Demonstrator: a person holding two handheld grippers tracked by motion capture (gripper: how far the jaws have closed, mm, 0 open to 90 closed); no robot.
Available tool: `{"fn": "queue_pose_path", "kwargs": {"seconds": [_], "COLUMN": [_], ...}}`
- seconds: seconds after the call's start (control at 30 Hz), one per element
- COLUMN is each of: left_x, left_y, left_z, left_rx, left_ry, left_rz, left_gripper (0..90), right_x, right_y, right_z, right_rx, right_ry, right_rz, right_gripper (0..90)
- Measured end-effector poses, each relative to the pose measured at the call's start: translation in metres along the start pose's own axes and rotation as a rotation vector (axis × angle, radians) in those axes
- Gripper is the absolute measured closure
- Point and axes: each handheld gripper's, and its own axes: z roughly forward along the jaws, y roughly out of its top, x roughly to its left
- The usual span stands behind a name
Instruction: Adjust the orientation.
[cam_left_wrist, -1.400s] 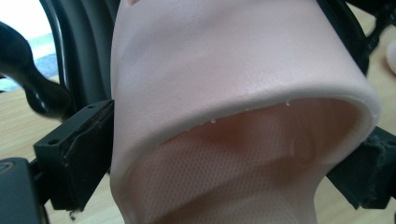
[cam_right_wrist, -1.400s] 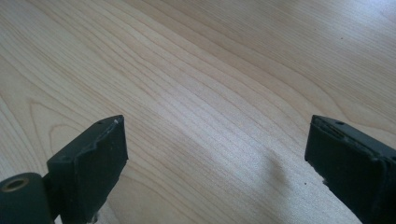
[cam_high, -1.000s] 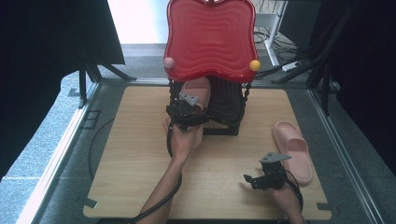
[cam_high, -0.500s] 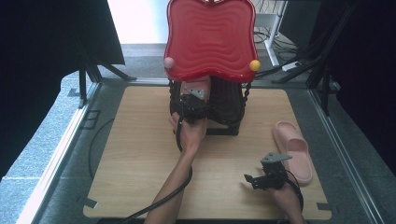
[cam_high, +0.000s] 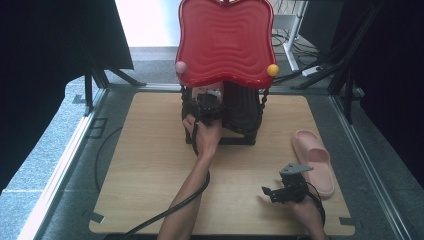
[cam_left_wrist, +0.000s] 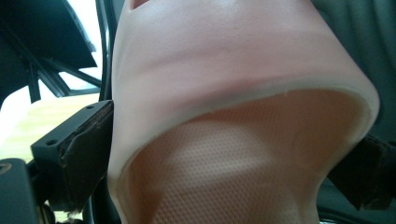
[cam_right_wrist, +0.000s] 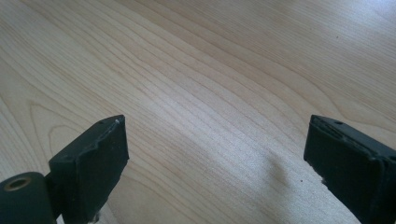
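Note:
A pale pink slipper (cam_left_wrist: 224, 93) is clamped between the jaws of my left gripper (cam_left_wrist: 219, 168), seen close up with its toe opening and dotted insole facing the camera. In the high view the left gripper (cam_high: 205, 107) is at the front of a black rack (cam_high: 244, 112), under the rack's red wavy top (cam_high: 225, 40), and a bit of the held slipper (cam_high: 211, 93) shows under that top's edge. A second pink slipper (cam_high: 314, 160) lies on the wooden board (cam_high: 150, 165) at the right. My right gripper (cam_high: 269, 193) hovers left of it, open (cam_right_wrist: 215, 158) over bare wood.
A pink ball (cam_high: 180, 66) and a yellow ball (cam_high: 272, 69) sit at the red top's front corners. Dark frames and stands ring the board. A black cable (cam_high: 165, 215) trails along my left forearm. Grey floor surrounds the board.
My left gripper has carried the slipper away from me, deeper under the red top of the rack. The right gripper has stayed almost where it was.

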Motion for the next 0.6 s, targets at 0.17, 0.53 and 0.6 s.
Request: {"fn": "queue_pose_path", "kwargs": {"seconds": [0.17, 0.53, 0.6], "left_x": [-0.002, 0.003, 0.003], "left_y": [0.000, -0.003, -0.006], "left_z": [0.005, -0.004, -0.009], "left_rx": [0.022, 0.005, -0.012], "left_ry": [0.024, 0.001, -0.016], "left_rz": [0.016, 0.024, 0.029], "left_gripper": [4.0, 0.0, 0.0], "right_x": [-0.001, -0.002, -0.002], "right_y": [0.000, -0.001, -0.001], "right_z": [0.000, -0.002, -0.002], "right_rx": [-0.001, -0.003, -0.004], "right_ry": [-0.002, -0.008, -0.005], "right_rz": [-0.001, 0.012, 0.014], "right_gripper": [7.1, 8.1, 8.1]}}
